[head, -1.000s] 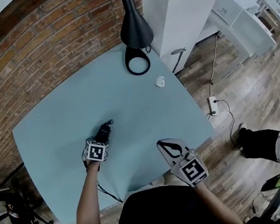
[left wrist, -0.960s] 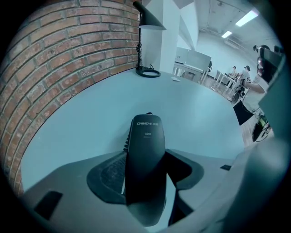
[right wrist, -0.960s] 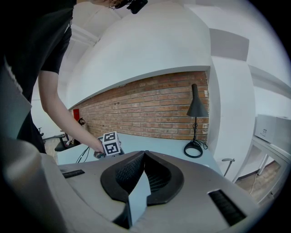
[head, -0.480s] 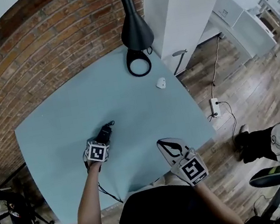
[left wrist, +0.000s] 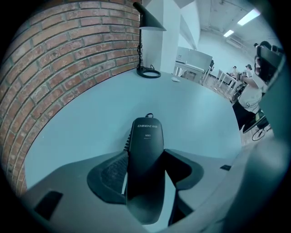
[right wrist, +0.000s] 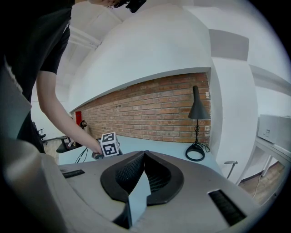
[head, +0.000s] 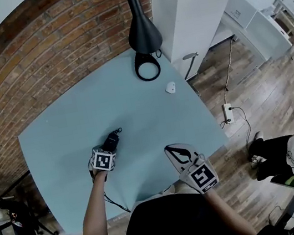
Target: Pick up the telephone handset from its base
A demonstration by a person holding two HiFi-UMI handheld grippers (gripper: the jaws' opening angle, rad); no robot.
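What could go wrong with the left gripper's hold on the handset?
1. The left gripper clamps the smooth handset by its sides, and much of it sticks out past the jaws, so it may pivot or slip.
2. The coiled cord at the handset's side may pull taut and tug it back on lifting.

Open-plan office or studio workspace. A pale blue table (head: pixel 133 105) stands against an exposed brick wall (head: pixel 40 54). A black desk lamp (head: pixel 143 30) sits at the table's far edge, and a black corded telephone handset (left wrist: pixel 145 159) is nearer the front. A white column (head: pixel 194 4) rises beside the table. The floor (head: pixel 255 89) is wood plank, with a white socket block (head: pixel 229 111) and its cable lying on it. Farther off are white cabinets (head: pixel 257 24), ceiling strip lights (left wrist: pixel 248 17) and other people (left wrist: pixel 249 88).
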